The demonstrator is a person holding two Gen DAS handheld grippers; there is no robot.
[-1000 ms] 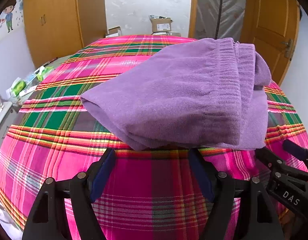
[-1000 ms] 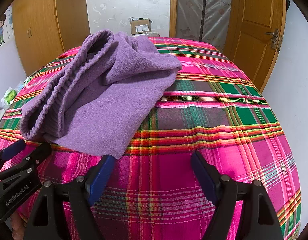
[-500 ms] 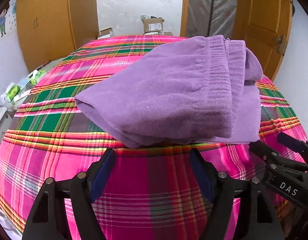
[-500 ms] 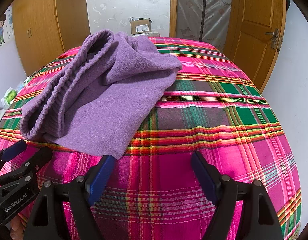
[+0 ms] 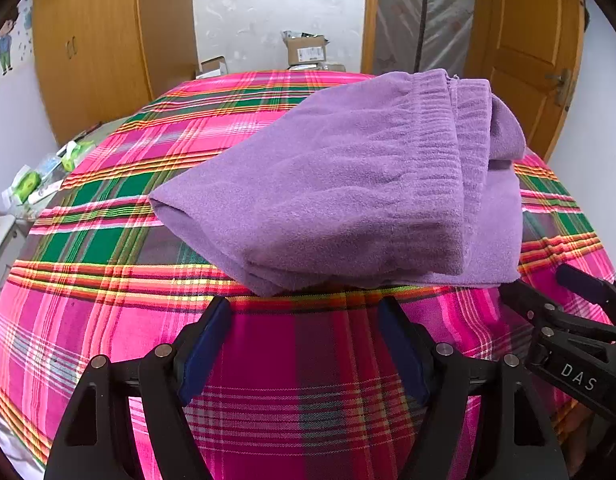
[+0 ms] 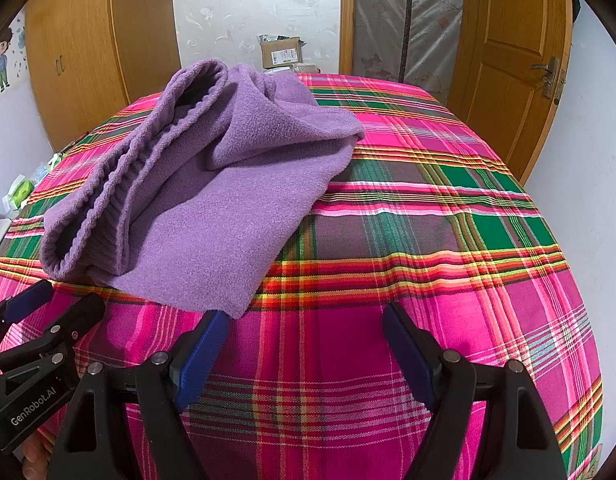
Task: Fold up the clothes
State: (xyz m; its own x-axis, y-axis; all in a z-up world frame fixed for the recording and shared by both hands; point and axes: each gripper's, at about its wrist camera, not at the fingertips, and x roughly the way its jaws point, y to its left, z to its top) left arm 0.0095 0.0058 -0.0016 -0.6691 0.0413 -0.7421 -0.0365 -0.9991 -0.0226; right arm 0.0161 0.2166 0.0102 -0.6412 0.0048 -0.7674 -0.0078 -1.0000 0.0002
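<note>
Two grippers, the left gripper (image 5: 304, 312) and right gripper (image 6: 304, 318), are held spread and empty at the near edge of the plaid bed (image 6: 428, 240). The purple garment (image 5: 348, 184) lies doubled, loosely bunched; only its top layer might be pinched, undoing the fold.

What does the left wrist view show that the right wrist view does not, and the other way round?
Only the left wrist view shows the garment's folded left edge and the small box beyond the bed. Only the right wrist view shows the open ribbed waistband seen from its end, and the bare right half of the plaid bedspread. Both show the purple garment lying on the bedspread, the cardboard box behind, the wooden door, and both grippers open and empty, left gripper and right gripper.
</note>
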